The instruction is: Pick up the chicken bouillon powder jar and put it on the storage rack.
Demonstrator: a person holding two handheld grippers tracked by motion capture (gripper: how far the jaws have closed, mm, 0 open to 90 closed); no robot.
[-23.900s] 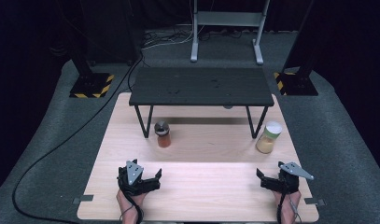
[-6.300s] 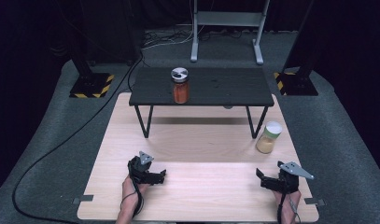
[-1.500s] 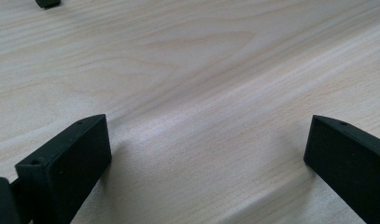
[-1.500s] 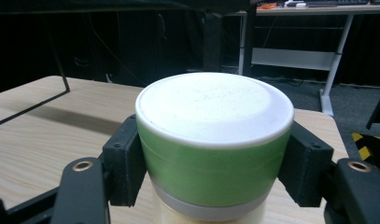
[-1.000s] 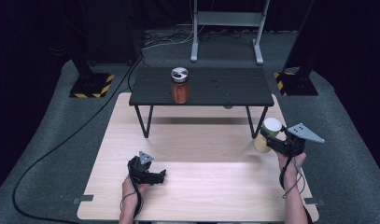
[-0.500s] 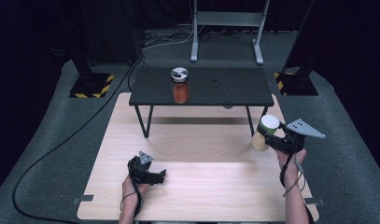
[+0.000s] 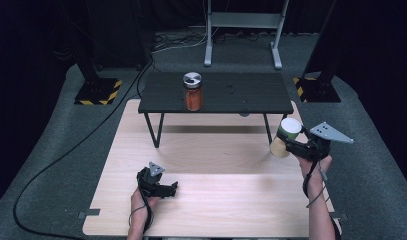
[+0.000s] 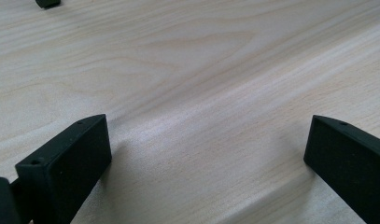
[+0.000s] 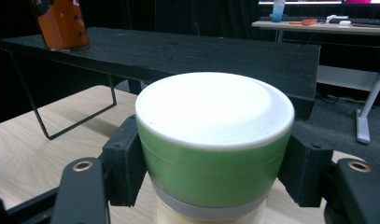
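A jar with a white top, green lid band and pale contents (image 7: 287,136) hangs tilted above the table's right edge, held by my right gripper (image 7: 297,145), which is shut on it just below the lid. In the right gripper view the jar (image 9: 214,140) sits between both black jaws. A second jar with orange contents (image 7: 192,92) stands upright on the black raised shelf (image 7: 231,95); it also appears at the top left as the orange jar (image 9: 60,23). My left gripper (image 7: 166,189) rests open on the wooden table near the front left, nothing between its fingers (image 8: 66,163).
The light wooden table (image 7: 216,200) carries the black shelf on thin metal legs (image 7: 152,131) along its far side. Grey floor, a black cable (image 7: 51,165) and stand bases with yellow-black stripes (image 7: 98,92) surround the table.
My right gripper has lifted the pale jar off the table and carried it slightly up and right over the last second. The left gripper has stayed still.
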